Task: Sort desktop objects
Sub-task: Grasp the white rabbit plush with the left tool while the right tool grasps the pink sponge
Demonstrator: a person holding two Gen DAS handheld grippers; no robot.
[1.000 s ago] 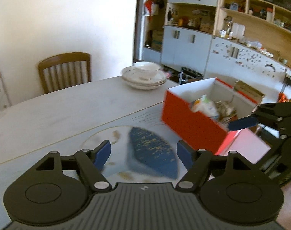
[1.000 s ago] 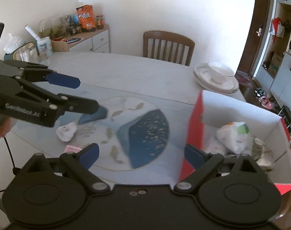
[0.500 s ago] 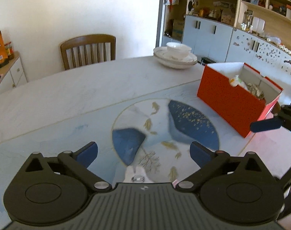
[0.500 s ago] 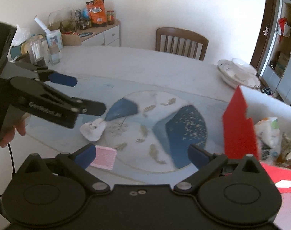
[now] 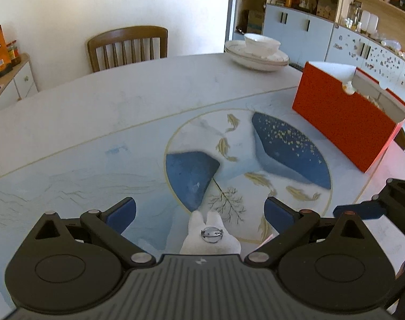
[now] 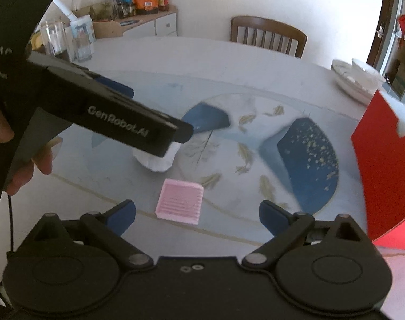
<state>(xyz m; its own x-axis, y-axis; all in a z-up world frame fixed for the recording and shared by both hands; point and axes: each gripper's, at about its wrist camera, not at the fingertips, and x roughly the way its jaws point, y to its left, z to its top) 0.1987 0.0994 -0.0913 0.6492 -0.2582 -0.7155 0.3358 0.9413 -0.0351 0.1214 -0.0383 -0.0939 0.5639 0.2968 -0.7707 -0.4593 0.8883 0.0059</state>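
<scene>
My left claw (image 5: 199, 212) hangs over the worktop (image 5: 101, 112) with its two blue pads spread wide and nothing pressed between them. A small white plush toy (image 5: 210, 236), with a round metal pin on its back, lies at the bottom centre of my left wrist view, between the pads but set back toward the claw's body, its two ear-like points aimed away from me up the frame. So its long axis runs along the line of the fingers, and I judge the pads could meet its sides once the claw drops over it. My right claw (image 6: 197, 212) is also spread wide, its pads just beginning to draw together with nothing between them. A flat pink ribbed square (image 6: 180, 202) lies just ahead of it at lower centre of the right wrist view, slightly toward the left pad. Each claw is therefore nearer its own item. The red box (image 5: 346, 125) with things already inside sits at the right edge of both views. Only the right view shows the pink square, and my hand (image 6: 21, 160) gripping the left claw's handle, which hides most of the toy; only the left view shows the pin.
</scene>
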